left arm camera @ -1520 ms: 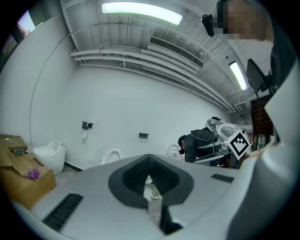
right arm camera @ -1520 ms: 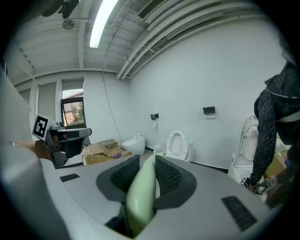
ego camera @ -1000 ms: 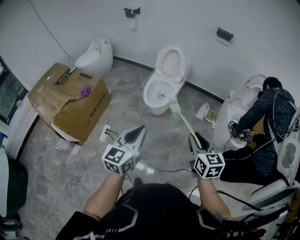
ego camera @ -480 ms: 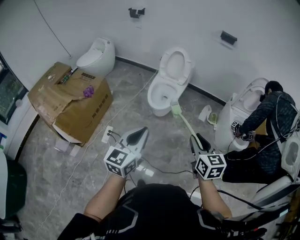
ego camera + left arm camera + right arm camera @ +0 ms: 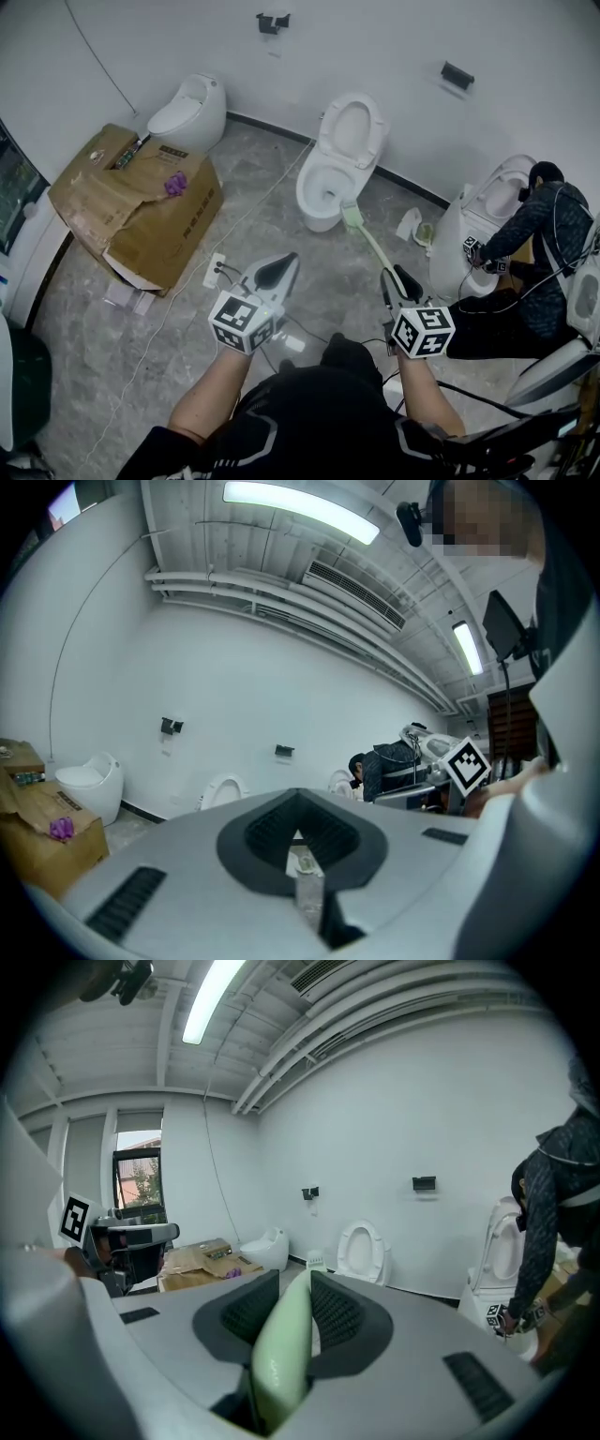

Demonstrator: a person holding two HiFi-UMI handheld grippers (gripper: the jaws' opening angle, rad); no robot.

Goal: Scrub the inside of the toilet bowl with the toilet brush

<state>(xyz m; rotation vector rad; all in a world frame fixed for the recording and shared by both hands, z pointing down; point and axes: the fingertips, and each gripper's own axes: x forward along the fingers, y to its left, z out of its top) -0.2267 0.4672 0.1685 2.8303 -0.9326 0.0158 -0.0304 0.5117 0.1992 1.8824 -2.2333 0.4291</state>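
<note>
The white toilet [image 5: 323, 186] stands at the far wall with its lid [image 5: 352, 126] raised. My right gripper [image 5: 392, 277] is shut on the pale green handle of the toilet brush [image 5: 367, 242]. The brush head [image 5: 352, 217] hangs above the floor just right of the bowl's front. In the right gripper view the handle [image 5: 281, 1344] runs out between the pads toward the toilet [image 5: 361, 1252]. My left gripper [image 5: 279, 263] is held at the same height to the left. It is shut with nothing between its pads [image 5: 319, 830].
A torn cardboard box [image 5: 131, 202] lies at the left, with a small white toilet [image 5: 187, 112] behind it. A person in dark clothes [image 5: 539, 248] crouches at another toilet [image 5: 483, 211] on the right. Cables and a power strip [image 5: 211, 268] cross the floor.
The view has shifted slightly toward the toilet and a dark knee now shows below the grippers. Both grippers and the brush keep nearly the same pose.
</note>
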